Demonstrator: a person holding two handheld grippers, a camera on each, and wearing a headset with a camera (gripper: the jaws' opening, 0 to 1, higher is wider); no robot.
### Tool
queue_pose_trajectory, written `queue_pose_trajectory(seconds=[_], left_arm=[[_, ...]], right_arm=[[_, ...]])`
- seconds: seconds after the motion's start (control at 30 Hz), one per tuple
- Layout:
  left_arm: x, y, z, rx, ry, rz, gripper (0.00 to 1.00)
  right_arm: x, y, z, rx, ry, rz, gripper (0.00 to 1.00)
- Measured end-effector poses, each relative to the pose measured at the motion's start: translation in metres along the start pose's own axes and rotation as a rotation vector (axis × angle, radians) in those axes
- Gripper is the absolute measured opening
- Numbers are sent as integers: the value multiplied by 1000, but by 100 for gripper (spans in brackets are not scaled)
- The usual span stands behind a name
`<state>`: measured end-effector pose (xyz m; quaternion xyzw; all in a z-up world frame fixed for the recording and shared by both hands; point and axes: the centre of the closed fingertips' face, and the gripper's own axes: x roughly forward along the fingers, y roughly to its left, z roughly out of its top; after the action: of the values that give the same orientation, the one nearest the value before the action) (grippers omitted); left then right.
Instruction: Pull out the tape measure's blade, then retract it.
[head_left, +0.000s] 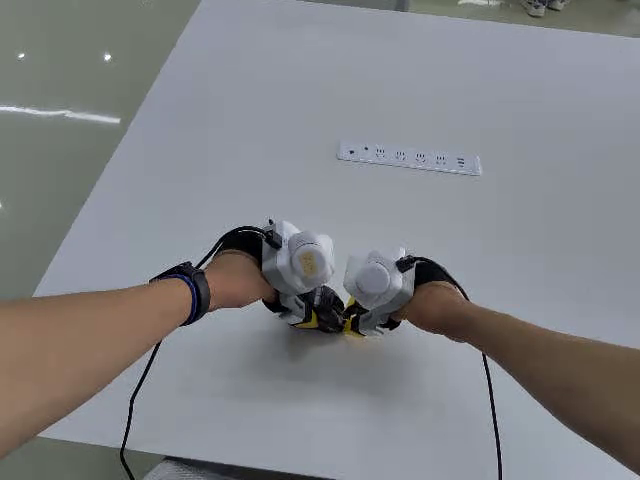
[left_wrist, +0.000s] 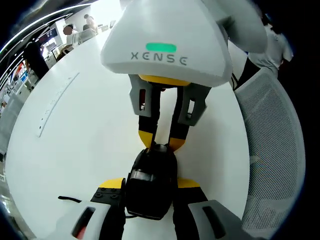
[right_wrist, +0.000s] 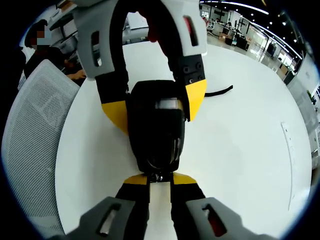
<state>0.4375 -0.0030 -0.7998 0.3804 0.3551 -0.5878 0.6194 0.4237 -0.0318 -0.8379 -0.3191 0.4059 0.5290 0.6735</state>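
A black tape measure (head_left: 327, 306) sits low over the white table (head_left: 400, 80), between the two grippers. My left gripper (head_left: 316, 318) is shut on its body, and in the left gripper view the case (left_wrist: 150, 182) sits between the yellow pads (left_wrist: 113, 183). My right gripper (head_left: 352, 324) faces it head-on. In the right gripper view its yellow fingertips (right_wrist: 137, 179) are pinched on the blade's end hook (right_wrist: 159, 177) at the front of the case (right_wrist: 155, 130). No length of blade shows outside the case.
A white power strip (head_left: 409, 157) lies farther back on the table. A black cable (head_left: 148, 372) trails off the near edge at the left. A white mesh chair (left_wrist: 272, 125) stands close behind the grippers. People stand at the far side of the room.
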Motion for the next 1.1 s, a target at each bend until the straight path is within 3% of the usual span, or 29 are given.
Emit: queue_pose_trajectory(seconds=[1.1], left_arm=[[0,1,-3,-12,25,13,33]], right_arm=[[-2,-2,-2,0,-13,-12,13]])
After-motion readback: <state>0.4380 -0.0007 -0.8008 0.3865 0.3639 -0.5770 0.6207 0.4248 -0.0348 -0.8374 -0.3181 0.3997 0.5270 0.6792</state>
